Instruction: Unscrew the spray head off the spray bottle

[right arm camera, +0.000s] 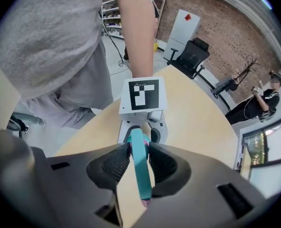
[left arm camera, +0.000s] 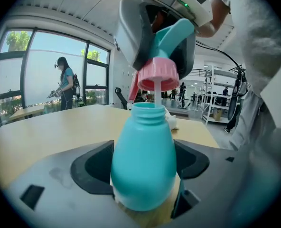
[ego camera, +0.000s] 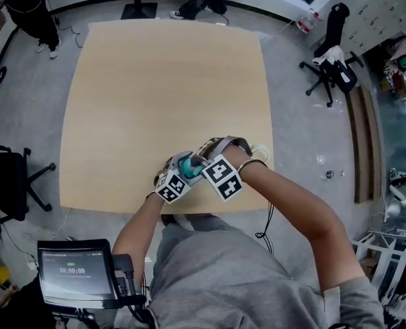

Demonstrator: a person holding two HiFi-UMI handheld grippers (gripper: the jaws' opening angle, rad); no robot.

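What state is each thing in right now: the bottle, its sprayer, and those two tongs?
spray bottle: uncapped, threaded neck bare.
spray head: unscrewed, lifted just above the neck.
tube: hanging from the head into the bottle mouth.
left tongs: closed on the bottle's body.
right tongs: closed on the spray head.

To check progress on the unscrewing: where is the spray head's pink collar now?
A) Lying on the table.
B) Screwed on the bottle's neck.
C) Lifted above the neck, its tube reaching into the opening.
C: in the left gripper view the pink collar hangs above the open bottle, the tube running into it.
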